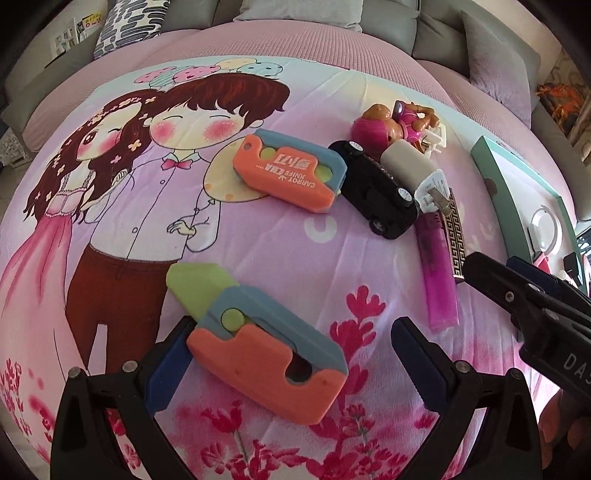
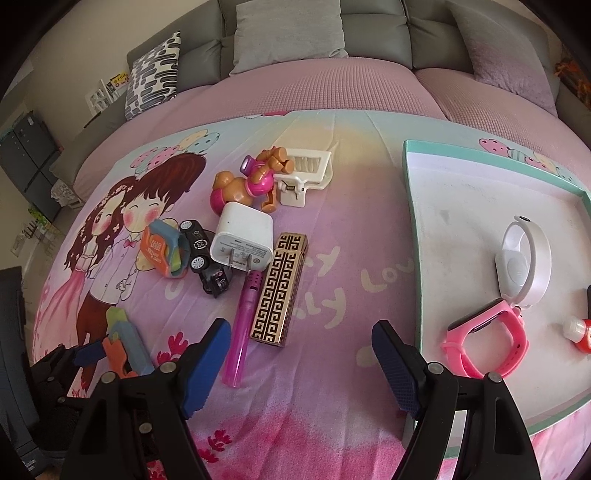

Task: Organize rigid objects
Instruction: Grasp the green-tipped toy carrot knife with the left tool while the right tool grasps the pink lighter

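Observation:
My left gripper (image 1: 291,354) is open around an orange-and-blue toy carrot knife (image 1: 258,339) with its green blade out, lying on the cartoon blanket; the left pad (image 1: 166,365) touches it. My right gripper (image 2: 299,350) is open and empty above the blanket, just near of a pink lighter (image 2: 240,332) and a gold-patterned box (image 2: 279,291). A second carrot knife (image 1: 291,173), a black toy car (image 1: 376,192), a white charger (image 2: 242,236), a doll figure (image 2: 255,181) and a white clip (image 2: 303,173) lie in a cluster.
A teal-rimmed white tray (image 2: 417,258) at the right holds a pink watch (image 2: 487,339), a white band (image 2: 524,258) and a small red-and-white item (image 2: 578,332). A grey sofa with cushions (image 2: 288,33) stands behind.

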